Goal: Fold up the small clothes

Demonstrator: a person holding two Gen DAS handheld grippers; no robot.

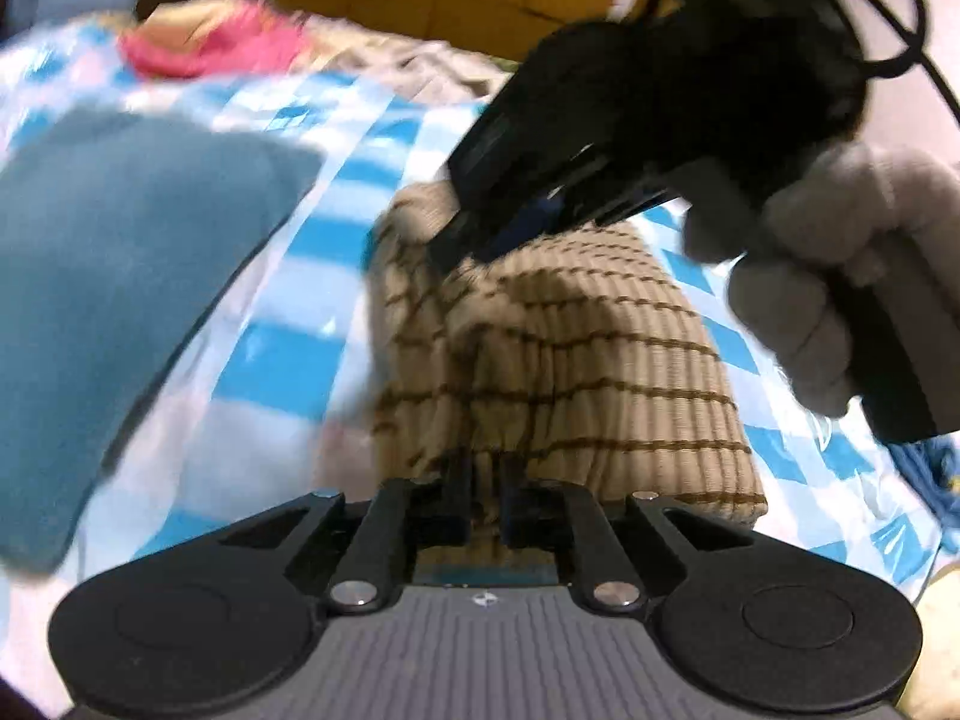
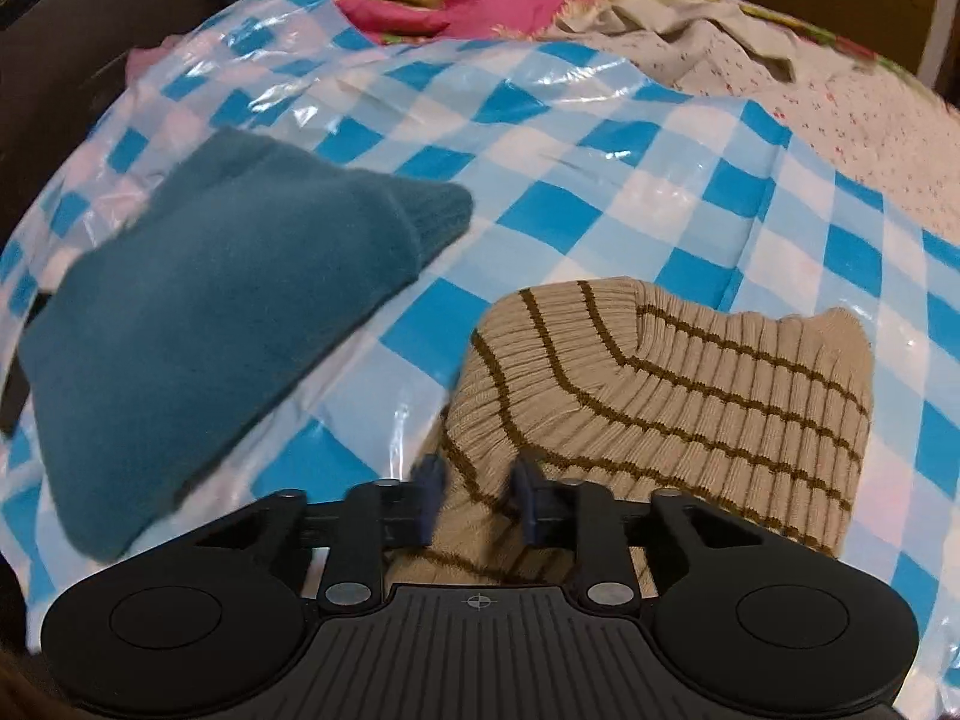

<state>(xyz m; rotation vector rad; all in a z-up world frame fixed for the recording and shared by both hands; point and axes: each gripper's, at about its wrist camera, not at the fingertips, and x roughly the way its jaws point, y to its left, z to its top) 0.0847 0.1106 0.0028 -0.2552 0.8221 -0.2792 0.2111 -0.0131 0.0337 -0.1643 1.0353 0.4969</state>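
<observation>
Both grippers, left [image 1: 485,498] and right [image 2: 477,495], pinch the near striped beige garment [image 2: 690,396]; teal cloth [image 2: 210,312] lies left.

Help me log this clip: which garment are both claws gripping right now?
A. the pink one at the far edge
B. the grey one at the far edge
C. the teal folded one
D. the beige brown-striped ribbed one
D: the beige striped garment is pinched in the right claw, and the left claw clamps its near edge.
</observation>
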